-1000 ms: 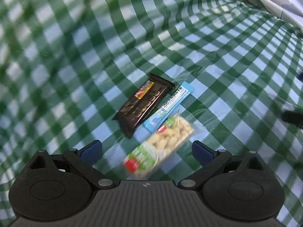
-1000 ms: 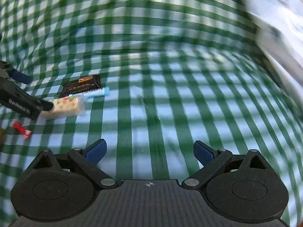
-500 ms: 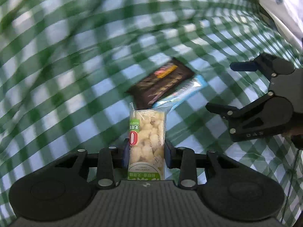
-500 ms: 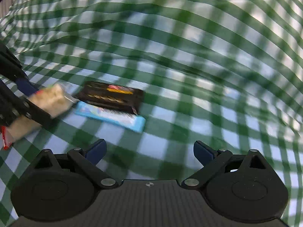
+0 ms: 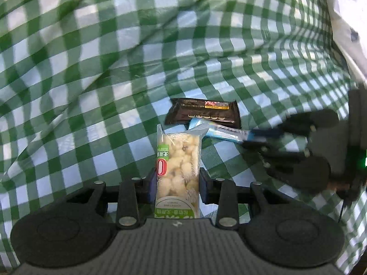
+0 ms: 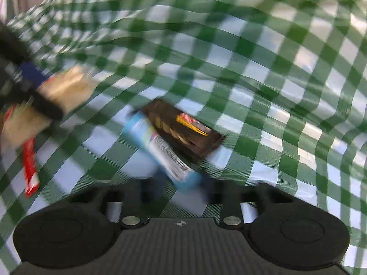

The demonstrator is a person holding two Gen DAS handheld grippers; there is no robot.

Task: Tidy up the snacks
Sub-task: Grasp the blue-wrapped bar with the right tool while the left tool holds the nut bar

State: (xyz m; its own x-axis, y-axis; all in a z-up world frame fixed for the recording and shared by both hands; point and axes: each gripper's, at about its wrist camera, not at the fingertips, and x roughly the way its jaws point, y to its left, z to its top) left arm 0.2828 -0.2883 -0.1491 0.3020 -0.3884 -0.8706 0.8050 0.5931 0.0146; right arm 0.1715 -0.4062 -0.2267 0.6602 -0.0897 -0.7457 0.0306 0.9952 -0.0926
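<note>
The left hand-held gripper [image 5: 176,184] now grips the puffed snack [image 5: 177,167], lifted off the surface [image 5: 91,91], while the right hand-held gripper [image 6: 181,191] has just closed on the blue bar [image 6: 160,149].

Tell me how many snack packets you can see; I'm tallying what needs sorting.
4. The clear puffed-snack pack sits clamped in the left tongs; the blue bar is in the right tongs; the dark brown packet and red packet lie on the checked cloth. Others may be out of frame.

both grippers [image 5: 176,181] [image 6: 181,188] clamped, angled downward
</note>
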